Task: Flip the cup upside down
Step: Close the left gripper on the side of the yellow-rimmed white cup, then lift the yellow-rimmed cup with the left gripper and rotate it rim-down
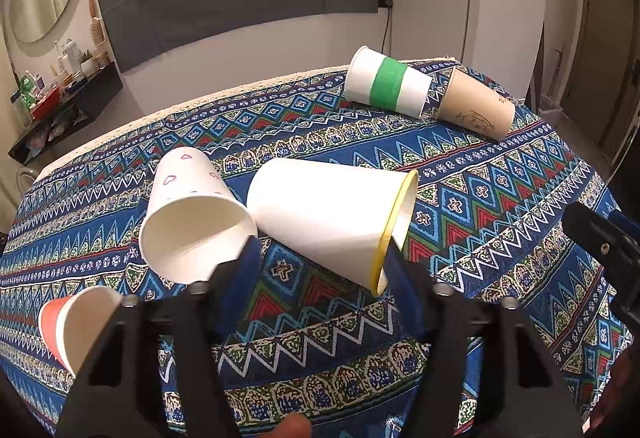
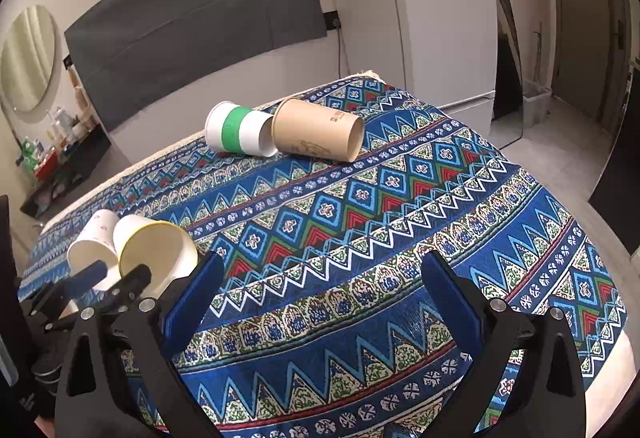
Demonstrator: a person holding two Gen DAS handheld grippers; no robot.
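Note:
Several paper cups lie on their sides on the patterned cloth. In the left wrist view a white cup with a yellow rim (image 1: pixel 328 222) lies just ahead of my left gripper (image 1: pixel 320 258), which is open with its fingers close to that cup and to a white cup with pink hearts (image 1: pixel 192 213). A red-and-white cup (image 1: pixel 76 322) lies at the lower left. A green-banded white cup (image 1: pixel 386 83) and a brown cup (image 1: pixel 476 109) lie far back. My right gripper (image 2: pixel 322 266) is open and empty over the cloth; the left gripper (image 2: pixel 112 278) shows at its left.
The table (image 2: pixel 400 238) is covered by a blue patterned cloth; its right edge drops to a grey floor. A white fridge (image 2: pixel 440 9) stands behind. A grey panel hangs on the back wall. A cluttered shelf (image 1: pixel 60 93) stands at far left.

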